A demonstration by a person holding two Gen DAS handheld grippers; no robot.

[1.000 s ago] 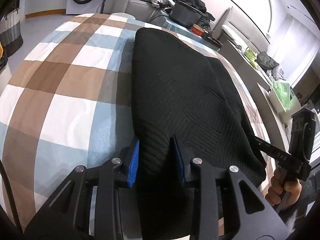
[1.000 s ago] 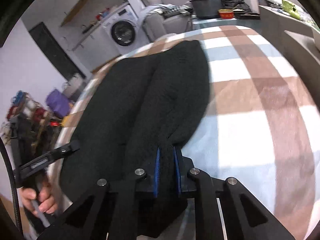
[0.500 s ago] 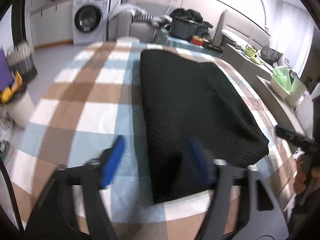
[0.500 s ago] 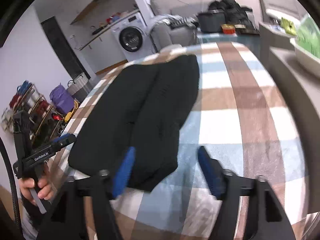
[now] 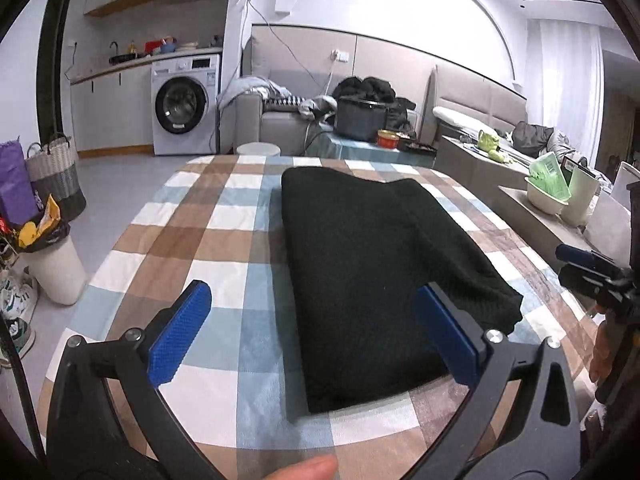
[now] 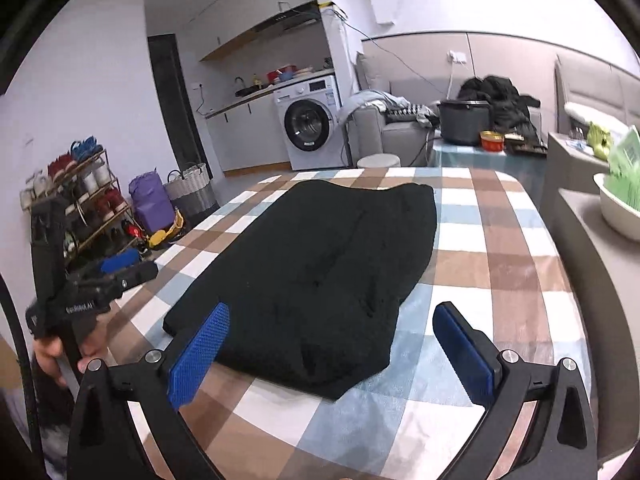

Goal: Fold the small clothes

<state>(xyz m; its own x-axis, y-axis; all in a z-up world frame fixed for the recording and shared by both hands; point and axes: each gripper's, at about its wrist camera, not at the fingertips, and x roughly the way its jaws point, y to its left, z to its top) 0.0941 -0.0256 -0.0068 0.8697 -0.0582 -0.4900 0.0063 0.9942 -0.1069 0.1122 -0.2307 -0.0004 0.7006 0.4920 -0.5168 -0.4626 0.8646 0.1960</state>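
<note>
on the checked tabletop [image 5: 208,236], covered in a brown, blue and white plaid cloth, a black knitted garment [image 5: 372,264] lies folded lengthwise, running away from the near edge toward the far end. from the left wrist view, the left tool [image 5: 316,328] hangs above the near edge with its jaws spread wide, having just been opening; nothing is pinched. its blue left pad sits over bare cloth well left of the garment, and its right pad overlaps the garment's near right part in the picture, without pressing it. at the right rim of that view the right tool [image 5: 588,268] shows, gripped in a hand. from the right wrist view, the right tool [image 6: 332,344] is likewise spread, jaws just opened, empty, the garment's [image 6: 320,264] near end between the blue pads. the left tool [image 6: 108,276] shows at the left there.
</note>
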